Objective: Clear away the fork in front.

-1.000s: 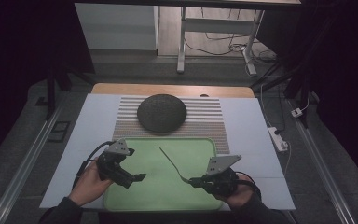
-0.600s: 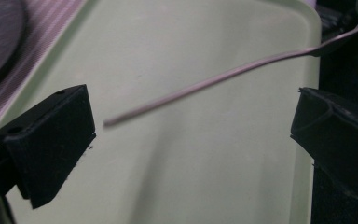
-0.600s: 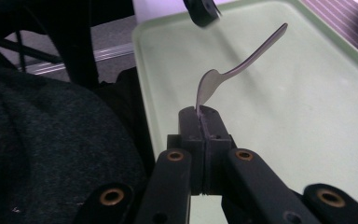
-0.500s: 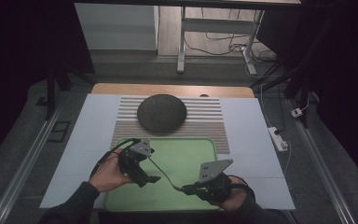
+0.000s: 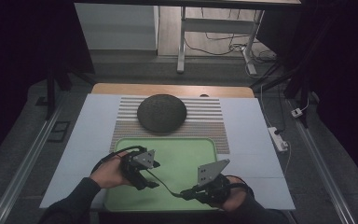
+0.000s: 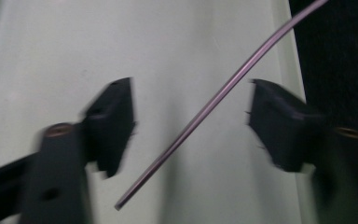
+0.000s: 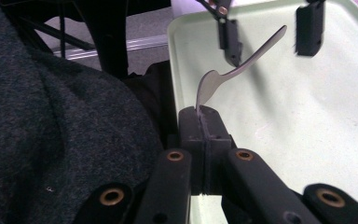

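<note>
The left gripper [image 5: 150, 178], jaws spread, has moved in around the handle of the fork [image 7: 235, 70] pinched by the right gripper [image 7: 204, 116] over the green tray [image 5: 186, 154], suggesting a handover.

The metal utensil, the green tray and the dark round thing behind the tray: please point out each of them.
Metal utensil [image 7: 242, 60], right gripper view, on the middle of its handle.
Green tray [image 5: 189, 154], high view, on its bare floor.
Dark round thing [image 5: 161, 112], high view, on the middle of its top.
</note>
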Available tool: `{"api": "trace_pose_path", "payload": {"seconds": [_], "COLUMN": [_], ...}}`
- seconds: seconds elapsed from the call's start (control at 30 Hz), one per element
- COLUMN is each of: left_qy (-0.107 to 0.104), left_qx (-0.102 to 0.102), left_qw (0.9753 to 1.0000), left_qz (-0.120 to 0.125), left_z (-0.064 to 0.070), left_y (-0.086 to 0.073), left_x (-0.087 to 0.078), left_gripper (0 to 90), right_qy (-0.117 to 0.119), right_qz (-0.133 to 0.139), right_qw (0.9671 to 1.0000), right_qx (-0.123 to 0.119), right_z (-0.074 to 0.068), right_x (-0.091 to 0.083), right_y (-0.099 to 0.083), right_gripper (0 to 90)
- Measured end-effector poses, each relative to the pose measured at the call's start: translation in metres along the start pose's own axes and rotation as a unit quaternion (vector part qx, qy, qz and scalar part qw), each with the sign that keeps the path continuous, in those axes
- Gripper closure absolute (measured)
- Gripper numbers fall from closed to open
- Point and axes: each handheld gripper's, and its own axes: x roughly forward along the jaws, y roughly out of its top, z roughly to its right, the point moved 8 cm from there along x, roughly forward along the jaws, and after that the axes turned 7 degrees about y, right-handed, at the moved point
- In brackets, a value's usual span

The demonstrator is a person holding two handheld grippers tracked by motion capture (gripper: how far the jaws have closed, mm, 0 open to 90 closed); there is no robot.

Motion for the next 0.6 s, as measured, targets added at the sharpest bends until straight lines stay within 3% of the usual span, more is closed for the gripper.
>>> {"api": "trace_pose_path", "payload": {"seconds": [0.03,0.07,0.1,0.13,0.17,0.23,0.27,0.33,0.37,0.53,0.6], "left_qy": [0.0,-0.001,-0.003,-0.003,-0.005,-0.005,-0.005,0.0,-0.001,-0.004,-0.01], "left_qx": [0.0,0.009,0.023,0.023,0.038,0.044,0.058,0.065,0.081,0.101,0.119], "left_qw": [1.0,1.0,0.9997,0.9997,0.9992,0.999,0.9983,0.9978,0.9966,0.9948,0.9928], "left_qz": [0.0,0.0,-0.004,-0.004,-0.006,-0.007,-0.008,-0.012,-0.015,-0.015,-0.012], "left_z": [0.0,0.0011,0.003,0.003,0.0049,0.0057,0.0068,0.0066,0.0069,0.0082,0.0095], "left_y": [0.0,-0.0001,-0.0003,-0.0003,-0.0003,-0.0003,-0.0008,-0.0013,-0.0024,-0.0035,-0.0038], "left_x": [0.0,0.0004,0.0005,0.0005,0.0003,0.0003,0.0005,0.0007,0.0009,0.0027,0.0052], "left_gripper": [39.0,39.0,45.2,48.5,51.8,57.9,60.3,63.8,66.0,73.1,74.5], "right_qy": [0.003,0.003,0.009,0.009,0.012,0.013,0.016,0.019,0.021,0.026,0.029], "right_qz": [-0.001,-0.001,-0.002,-0.002,-0.002,-0.002,-0.004,-0.003,-0.003,-0.006,-0.007], "right_qw": [1.0,1.0,1.0,1.0,0.9999,0.9999,0.9999,0.9998,0.9998,0.9996,0.9996], "right_qx": [0.0,0.0,0.0,0.0,0.0,0.001,0.0,-0.001,-0.002,-0.001,0.0], "right_z": [-0.0003,-0.0003,-0.001,-0.001,-0.0011,-0.001,-0.0009,-0.0014,-0.0017,-0.0021,-0.0025], "right_x": [0.0,0.0,0.0006,0.0006,0.001,0.0012,0.0013,0.0014,0.0015,0.0018,0.0022], "right_y": [-0.0002,-0.0002,-0.0002,-0.0002,-0.0003,-0.0005,-0.0008,-0.0007,-0.0006,-0.0012,-0.0018], "right_gripper": [90.0,90.0,90.0,90.0,90.0,90.0,90.0,90.0,90.0,90.0,90.0]}}
